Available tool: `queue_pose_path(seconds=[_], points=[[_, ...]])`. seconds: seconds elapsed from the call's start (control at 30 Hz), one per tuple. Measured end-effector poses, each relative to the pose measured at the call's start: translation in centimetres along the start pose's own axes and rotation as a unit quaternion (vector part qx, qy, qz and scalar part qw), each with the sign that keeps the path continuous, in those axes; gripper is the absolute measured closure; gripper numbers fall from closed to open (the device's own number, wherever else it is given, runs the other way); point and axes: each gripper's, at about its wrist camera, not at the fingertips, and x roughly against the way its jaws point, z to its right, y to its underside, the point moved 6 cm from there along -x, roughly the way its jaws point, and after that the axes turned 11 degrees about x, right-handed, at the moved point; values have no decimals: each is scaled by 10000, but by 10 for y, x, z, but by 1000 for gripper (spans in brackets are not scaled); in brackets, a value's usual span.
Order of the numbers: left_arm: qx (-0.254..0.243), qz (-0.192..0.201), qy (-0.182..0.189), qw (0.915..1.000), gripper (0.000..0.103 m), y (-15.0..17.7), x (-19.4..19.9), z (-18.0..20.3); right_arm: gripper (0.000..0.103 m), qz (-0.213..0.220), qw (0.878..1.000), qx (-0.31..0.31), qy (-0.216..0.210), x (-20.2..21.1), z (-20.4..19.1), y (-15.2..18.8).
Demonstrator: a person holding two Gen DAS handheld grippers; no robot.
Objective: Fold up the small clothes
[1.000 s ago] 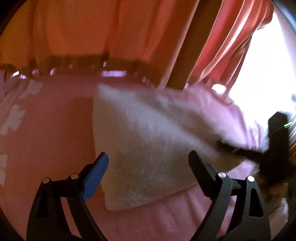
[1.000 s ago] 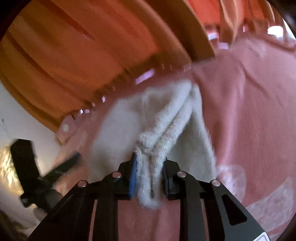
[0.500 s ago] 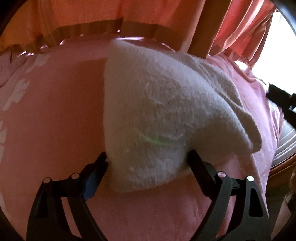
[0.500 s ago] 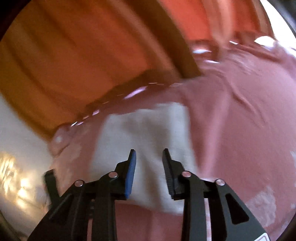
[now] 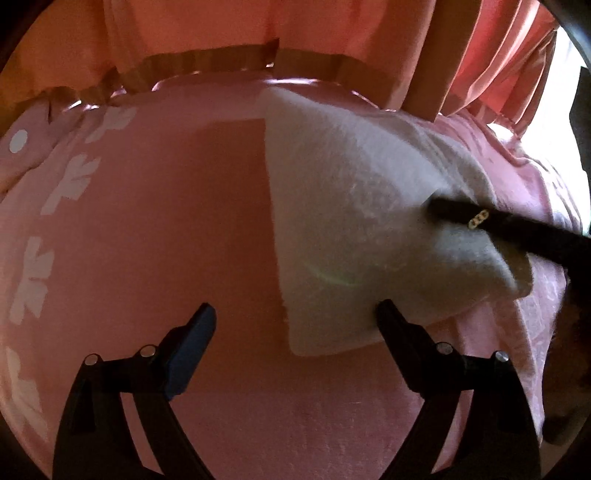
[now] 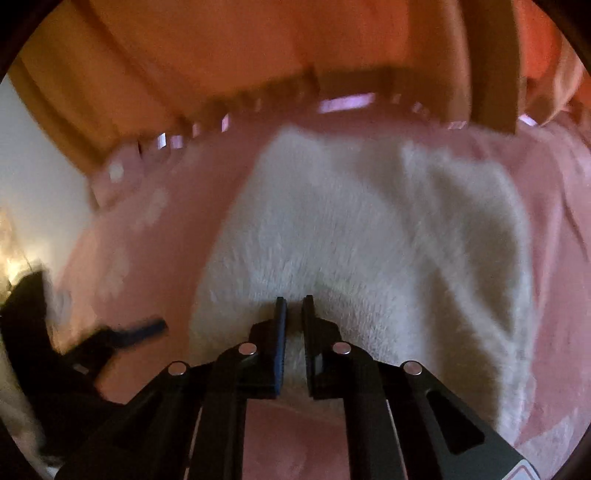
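Pinching white cloth [image 6: 369, 240] edge w/ nearly closed jaws, right gripper [image 6: 293, 301]; left gripper [image 5: 295, 314] spread wide over pink sheet [image 5: 166, 221].

Both views are dim and washed in warm orange-pink, the light filtering through the curtains [image 5: 229, 33] behind the bed. In the left wrist view a blown-out white patch of daylight sits at 2 o'clock, and the white cloth [image 5: 354, 229] catches a faint greenish lens flare near its lower middle. That view is fairly sharp at centre; the left hand-held gripper [image 5: 295, 317] shows as a near-black silhouette. The right wrist view is soft all over (motion blur, strongest along the curtain hem at 12 o'clock and the dark shape at 9 o'clock), with pale glare at 9 o'clock. Fisheye bending curves every edge, and black vignette fills the corners.
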Motion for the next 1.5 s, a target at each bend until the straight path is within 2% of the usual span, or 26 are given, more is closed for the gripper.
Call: queue_pose_path(seconds=[0.07, 0.13, 0.23, 0.33, 0.37, 0.4, 0.43, 0.5, 0.53, 0.63, 0.67, 0.7, 0.73, 0.8, 0.9, 0.97, 1.0, 1.07, 1.13, 1.27, 1.3, 1.4, 1.5], points=[[29, -66, 49, 10000, 17, 1, -3, 0, 97, -68, 9998, -118, 124, -3, 9, 6], [-7, -77, 25, 10000, 17, 2, -5, 1, 98, -442, 9989, -90, 88, -27, 15, 22], [-20, -72, 3, 10000, 17, 5, -6, 2, 97, -282, 9994, -192, -53, -16, 15, 19], [5, -33, 100, 9999, 17, 5, -3, 3, 83, 400, 9981, -443, 142, 24, 37, 6], [44, 5, 220, 9997, 17, 3, -1, 5, 72, 596, 9960, -511, 437, 39, 52, 2], [95, 35, 338, 9994, 17, 2, 1, 6, 62, 705, 9937, -563, 660, 48, 67, 1], [170, 68, 496, 9986, 16, 0, 3, 7, 58, 759, 9909, -675, 885, 55, 88, 1], [381, 174, 869, 9953, 14, -7, 8, 10, 49, 717, 9871, -989, 1033, 56, 121, 4], [475, 275, 1066, 9928, 12, -12, 9, 12, 49, 654, 9862, -1119, 1028, 52, 131, 6], [541, 354, 1298, 9894, 11, -22, 4, 18, 48, 355, 9829, -1600, 845, 24, 161, 14], [552, 324, 1338, 9889, 11, -24, -1, 20, 48, 206, 9824, -1737, 654, 10, 166, 17], [549, 307, 1309, 9894, 11, -24, -4, 20, 53, 133, 9824, -1791, 516, 1, 162, 16], [539, 300, 1222, 9906, 11, -25, -11, 19, 58, 43, 9836, -1766, 374, -9, 158, 14], [536, 282, 1176, 9912, 11, -22, -18, 16, 78, 66, 9878, -1434, 598, -9, 146, 7], [667, 214, 1296, 9891, 11, -19, -23, 12, 82, 331, 9925, -784, 874, 11, 115, -15], [714, 217, 1355, 9880, 10, -18, -23, 10, 82, 577, 9935, -505, 846, 28, 101, -26], [704, 224, 1335, 9883, 10, -18, -24, 10, 78, 628, 9937, -401, 840, 29, 98, -28], [673, 206, 1299, 9890, 9, -17, -27, 10, 73, 481, 9940, -336, 926, 20, 101, -23], [668, 134, 1279, 9894, 8, -16, -30, 9, 71, 214, 9906, -625, 1202, 6, 119, -7], [550, 132, 1190, 9913, 8, -12, -33, 11, 62, 457, 9851, -1385, 907, 17, 137, 14], [518, 151, 1172, 9916, 8, -11, -32, 12, 58, 509, 9845, -1434, 867, 20, 137, 15], [510, 152, 1163, 9918, 8, -9, -33, 12, 58, 433, 9881, -1295, 705, 17, 126, 17], [573, 129, 1199, 9910, 8, -8, -34, 9, 58, 162, 9905, -1031, 892, -4, 116, 20]])
